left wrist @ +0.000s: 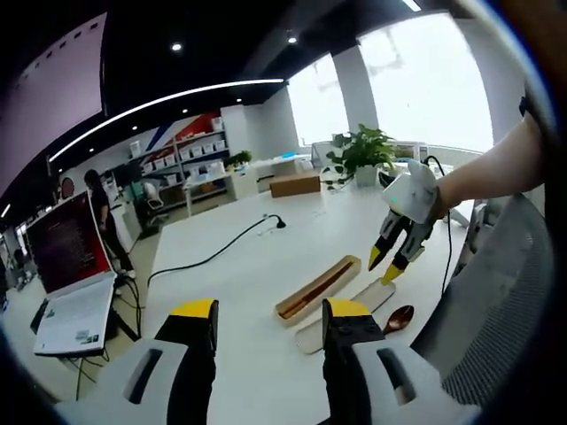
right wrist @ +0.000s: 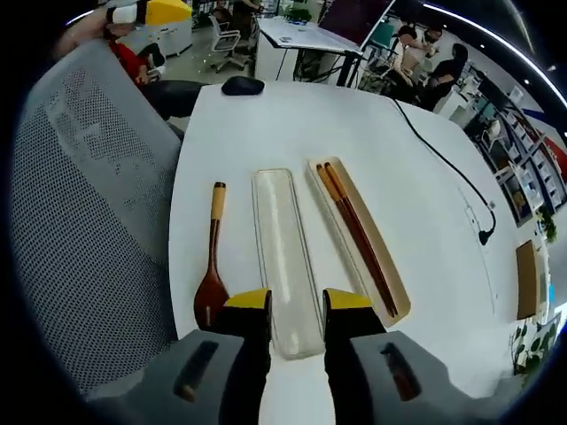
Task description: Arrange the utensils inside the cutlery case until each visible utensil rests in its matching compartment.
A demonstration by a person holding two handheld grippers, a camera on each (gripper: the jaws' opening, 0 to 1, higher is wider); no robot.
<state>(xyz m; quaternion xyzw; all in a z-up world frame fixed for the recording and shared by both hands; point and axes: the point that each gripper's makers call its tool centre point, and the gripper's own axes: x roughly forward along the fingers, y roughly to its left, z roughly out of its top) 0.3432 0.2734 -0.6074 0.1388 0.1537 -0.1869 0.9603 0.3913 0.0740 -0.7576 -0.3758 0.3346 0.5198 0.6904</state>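
We see the dark wooden chopsticks (right wrist: pixel 357 227) already lying in the tan oblong case tray (right wrist: pixel 399 312), at two o'clock. The brown wooden spoon (right wrist: pixel 212 285) at nine o'clock, beside the clear lid (right wrist: pixel 282 257), is left on the white table (right wrist: pixel 266 124). Both our left gripper (left wrist: pixel 270 320) and right gripper (right wrist: pixel 297 310) stand apart, holding nothing.

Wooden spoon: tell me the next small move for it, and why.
Probably shift the right gripper, jaws open, off the clear lid toward the wooden spoon and close on its handle. The spoon lies on the table outside the case, which already holds the chopsticks.
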